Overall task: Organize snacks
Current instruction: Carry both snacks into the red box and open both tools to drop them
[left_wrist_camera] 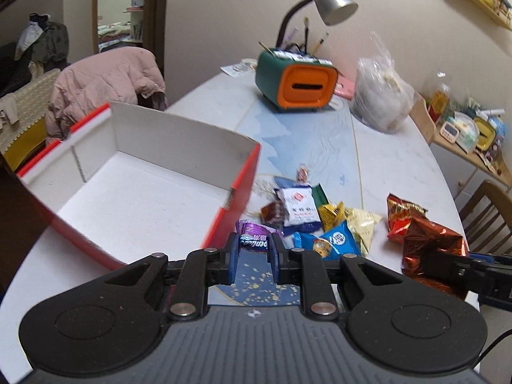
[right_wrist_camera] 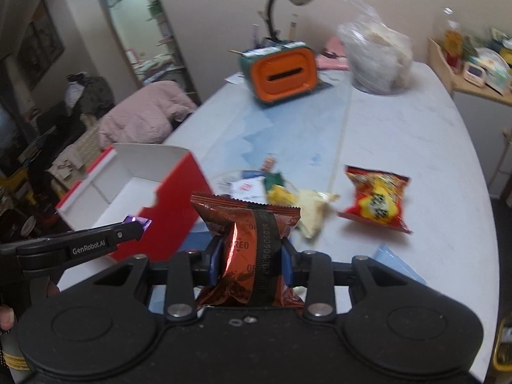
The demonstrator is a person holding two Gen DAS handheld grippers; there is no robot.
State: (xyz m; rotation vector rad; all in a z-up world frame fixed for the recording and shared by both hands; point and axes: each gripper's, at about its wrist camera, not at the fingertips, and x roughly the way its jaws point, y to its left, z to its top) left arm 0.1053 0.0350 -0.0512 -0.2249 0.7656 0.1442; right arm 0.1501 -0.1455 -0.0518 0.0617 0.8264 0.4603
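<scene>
Two hand-held grippers hang above a cluttered white table (left_wrist_camera: 400,166), each with a snack clamped in its jaws. The left gripper (left_wrist_camera: 255,248) pinches a small purple candy wrapper (left_wrist_camera: 254,235); the right gripper (right_wrist_camera: 251,257) squeezes a copper-red foil Oreo packet (right_wrist_camera: 248,240) across its middle, the packet's long axis running away from the camera.

The open red box with a white inside (left_wrist_camera: 144,188) lies ahead and to the left of both grippers. The left gripper is the nearer: its fingertips sit just beside the box's near red corner, while the right one has the left tool between it and the box.

The box appears empty, though its near end is hidden behind the gripper body.

To the right of the box the loose pile of snacks waits on the table: a white sachet (left_wrist_camera: 297,206), a blue cookie pack (left_wrist_camera: 329,243), a yellow wrapper (left_wrist_camera: 332,214) and, apart from the rest, a red-and-yellow crisp bag (right_wrist_camera: 377,203).

Farther back stand a green-and-orange desk organiser (left_wrist_camera: 297,84) under a grey lamp (left_wrist_camera: 332,1), and a clear plastic bag (left_wrist_camera: 380,96), all well clear of the path to the box.
</scene>
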